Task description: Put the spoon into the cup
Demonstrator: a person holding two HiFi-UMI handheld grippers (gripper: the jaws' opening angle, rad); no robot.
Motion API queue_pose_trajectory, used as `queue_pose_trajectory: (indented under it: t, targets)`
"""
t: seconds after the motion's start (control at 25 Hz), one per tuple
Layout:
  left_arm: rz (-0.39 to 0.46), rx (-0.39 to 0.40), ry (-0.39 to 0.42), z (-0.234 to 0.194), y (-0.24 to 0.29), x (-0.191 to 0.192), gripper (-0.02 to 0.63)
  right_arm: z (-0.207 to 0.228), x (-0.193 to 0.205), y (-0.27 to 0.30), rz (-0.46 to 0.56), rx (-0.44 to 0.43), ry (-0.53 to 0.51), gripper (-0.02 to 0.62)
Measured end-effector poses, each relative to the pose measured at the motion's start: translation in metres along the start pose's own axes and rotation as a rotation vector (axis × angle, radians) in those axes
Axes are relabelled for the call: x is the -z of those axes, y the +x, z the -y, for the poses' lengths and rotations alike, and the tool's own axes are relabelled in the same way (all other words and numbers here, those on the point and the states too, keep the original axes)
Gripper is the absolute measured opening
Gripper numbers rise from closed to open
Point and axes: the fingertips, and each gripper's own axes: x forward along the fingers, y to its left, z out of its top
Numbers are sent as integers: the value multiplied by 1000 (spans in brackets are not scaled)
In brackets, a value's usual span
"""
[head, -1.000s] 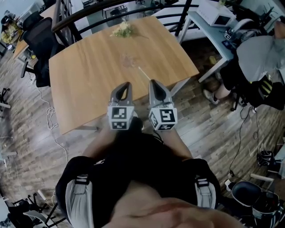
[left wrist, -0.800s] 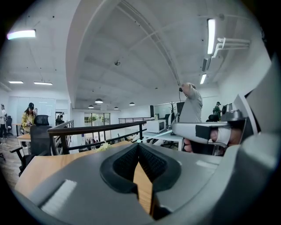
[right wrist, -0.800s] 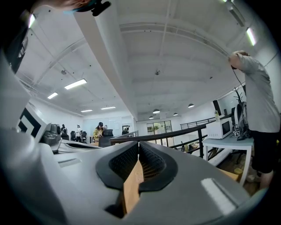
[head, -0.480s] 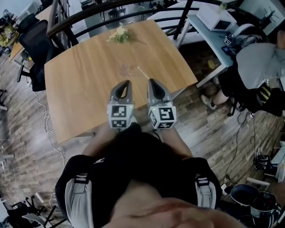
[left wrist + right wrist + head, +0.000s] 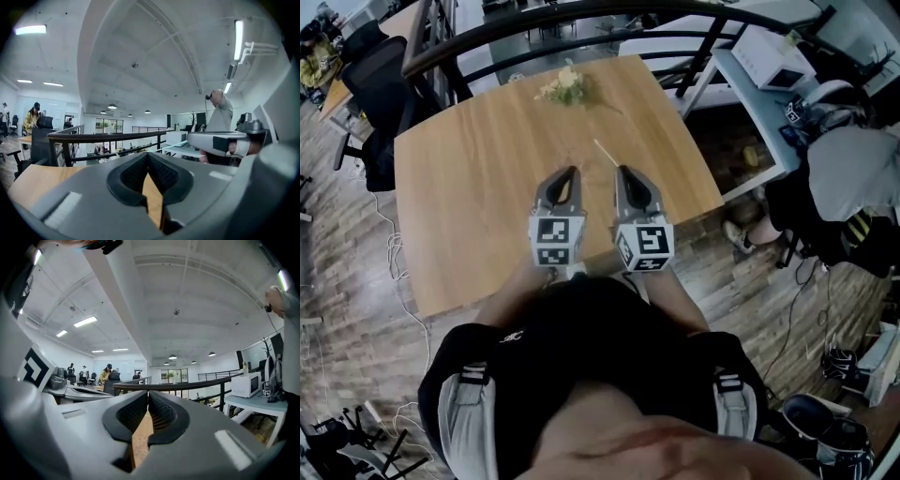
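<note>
A thin pale spoon [image 5: 605, 153] lies on the wooden table [image 5: 469, 187], just beyond and between my two grippers. A clear cup [image 5: 573, 150] shows only faintly ahead of the left gripper's tip, and its outline is hard to make out. My left gripper [image 5: 569, 172] is shut with nothing in it and hangs over the table's near part. Beside it my right gripper [image 5: 622, 172] is also shut and empty. In the left gripper view the left gripper [image 5: 147, 155] has its pads meeting at the tips. The right gripper [image 5: 148, 393] looks the same in its own view. Neither gripper view shows spoon or cup.
A small bunch of flowers [image 5: 565, 86] lies at the table's far edge. A dark railing [image 5: 581, 17] runs behind the table. An office chair [image 5: 370, 66] stands at the far left, and a person in grey [image 5: 853, 169] sits at a white desk [image 5: 759, 75] on the right.
Both grippers have come forward side by side, from near the table's front edge to over its top, closer to the spoon. Both stay shut.
</note>
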Motion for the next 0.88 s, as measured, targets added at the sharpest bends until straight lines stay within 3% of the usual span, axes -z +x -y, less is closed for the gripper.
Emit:
queue_pose_trajectory:
  t: [0.32,0.48,0.68,0.88]
  targets:
    - [-20,-44,-74,-51,40,7,12,1,9,70,-55,-54,-23,6]
    - [-37,-55,-62,-72,54,14,12,4,19,95,-81,-52,-22,6]
    - [-37,-66,-28,-77,63,13,12,11,32,109,-118,-66,-14,6]
    - [-65,-101,-74,-79,73,23,12,21,50,120,-163,-116,-18,6]
